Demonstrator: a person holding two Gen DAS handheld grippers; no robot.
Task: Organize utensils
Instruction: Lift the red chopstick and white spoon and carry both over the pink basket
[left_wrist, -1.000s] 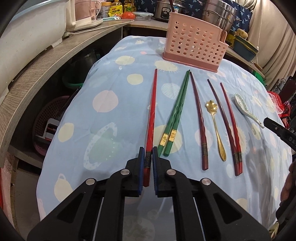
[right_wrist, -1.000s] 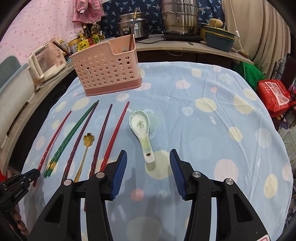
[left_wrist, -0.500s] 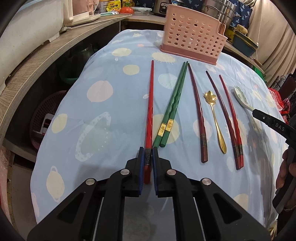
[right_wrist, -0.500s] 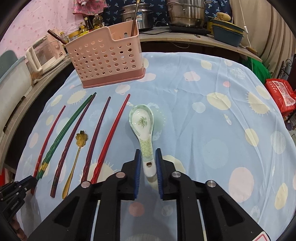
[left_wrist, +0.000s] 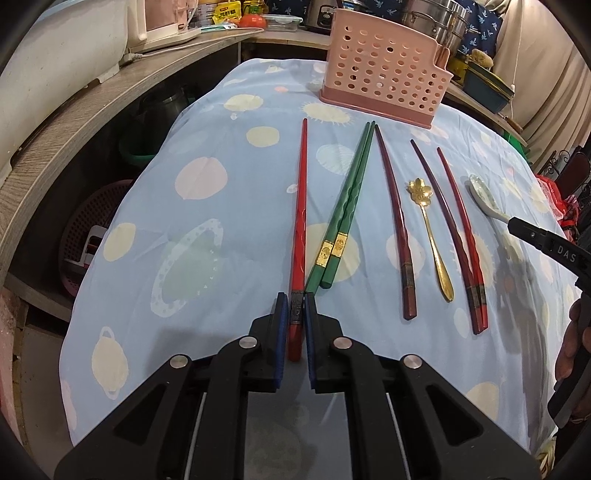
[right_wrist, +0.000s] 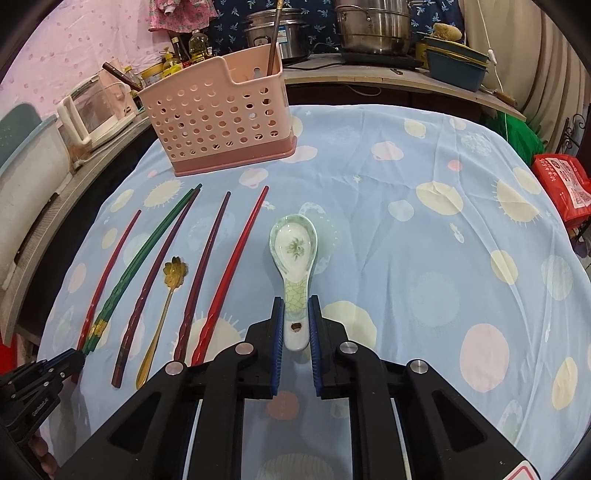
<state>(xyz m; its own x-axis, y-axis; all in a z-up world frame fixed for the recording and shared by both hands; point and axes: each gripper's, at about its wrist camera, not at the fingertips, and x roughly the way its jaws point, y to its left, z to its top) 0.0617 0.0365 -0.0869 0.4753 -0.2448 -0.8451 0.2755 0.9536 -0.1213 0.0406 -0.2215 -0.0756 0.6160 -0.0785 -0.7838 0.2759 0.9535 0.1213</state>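
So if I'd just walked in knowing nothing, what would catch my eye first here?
Probably the row of utensils fanned out on the spotted blue tablecloth, with the pink holed basket standing behind them. Then the two black grippers: the left gripper is clamped on the end of a bright red chopstick at the left of the row, and the right gripper, jaws just closed, pinches the handle of the white ceramic spoon.
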